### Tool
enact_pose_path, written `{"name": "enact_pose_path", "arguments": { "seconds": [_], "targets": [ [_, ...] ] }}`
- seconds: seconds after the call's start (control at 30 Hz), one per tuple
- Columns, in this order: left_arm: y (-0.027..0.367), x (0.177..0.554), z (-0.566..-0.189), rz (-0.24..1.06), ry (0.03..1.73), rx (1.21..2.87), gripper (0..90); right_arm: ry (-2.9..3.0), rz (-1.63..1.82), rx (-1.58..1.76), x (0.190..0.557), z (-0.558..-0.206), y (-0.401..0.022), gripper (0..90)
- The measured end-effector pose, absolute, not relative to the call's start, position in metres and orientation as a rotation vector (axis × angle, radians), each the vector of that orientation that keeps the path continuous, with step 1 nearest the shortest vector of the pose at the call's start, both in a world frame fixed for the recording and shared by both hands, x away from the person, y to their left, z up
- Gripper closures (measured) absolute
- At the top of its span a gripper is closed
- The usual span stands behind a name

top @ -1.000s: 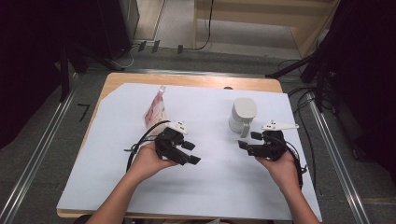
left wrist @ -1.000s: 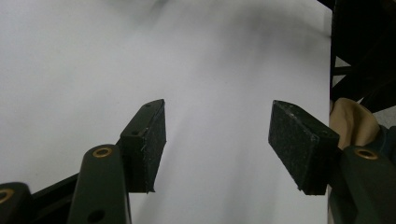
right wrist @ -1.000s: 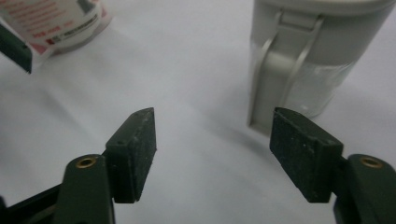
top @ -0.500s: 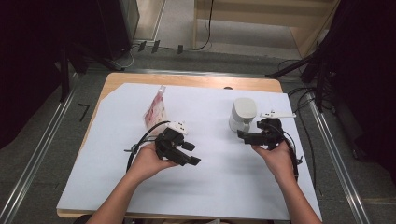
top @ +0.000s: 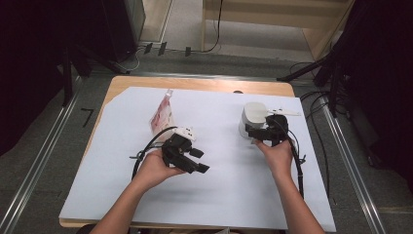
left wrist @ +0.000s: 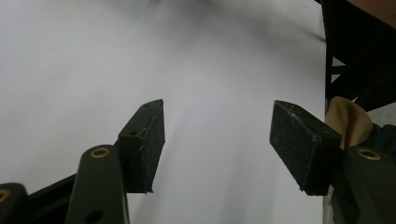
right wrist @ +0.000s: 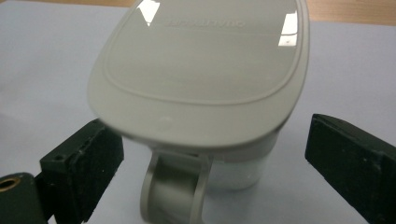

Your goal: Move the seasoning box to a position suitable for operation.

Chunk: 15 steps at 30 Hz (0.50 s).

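Note:
A white lidded jug stands at the right of the white sheet, and in the right gripper view the jug looms close, its handle facing me. My right gripper is up against it. Its jaws have just been opening, and the right gripper is open, with the handle between the pads and a gap on each side. My left gripper rests mid-sheet, open. The left gripper has only bare white sheet between its pads. A pink pouch lies beyond the left hand.
The white sheet covers most of a wooden table. Metal rails run along both sides on the floor. Cables trail from the grippers. A dark chair frame appears at the right of the left gripper view.
The right hand has moved left and a little away from me, up to the jug, and its jaws now straddle the handle. The left hand has stayed put.

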<state>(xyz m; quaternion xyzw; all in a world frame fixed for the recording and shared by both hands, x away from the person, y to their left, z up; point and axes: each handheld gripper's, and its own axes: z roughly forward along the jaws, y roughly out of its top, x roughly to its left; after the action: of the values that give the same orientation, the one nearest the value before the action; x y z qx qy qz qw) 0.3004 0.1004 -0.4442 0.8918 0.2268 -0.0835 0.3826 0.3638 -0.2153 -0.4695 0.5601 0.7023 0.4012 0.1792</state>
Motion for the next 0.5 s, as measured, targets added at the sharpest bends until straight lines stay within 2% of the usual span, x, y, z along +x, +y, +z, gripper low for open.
{"name": "enact_pose_path", "arguments": {
  "seconds": [0.5],
  "targets": [
    [0.102, 0.301, -0.445, -0.206, 0.584, 2.286, 36.7, 1.846, 1.136, 1.617, 0.377, -0.486, -0.198, 7.4]
  ]
}}
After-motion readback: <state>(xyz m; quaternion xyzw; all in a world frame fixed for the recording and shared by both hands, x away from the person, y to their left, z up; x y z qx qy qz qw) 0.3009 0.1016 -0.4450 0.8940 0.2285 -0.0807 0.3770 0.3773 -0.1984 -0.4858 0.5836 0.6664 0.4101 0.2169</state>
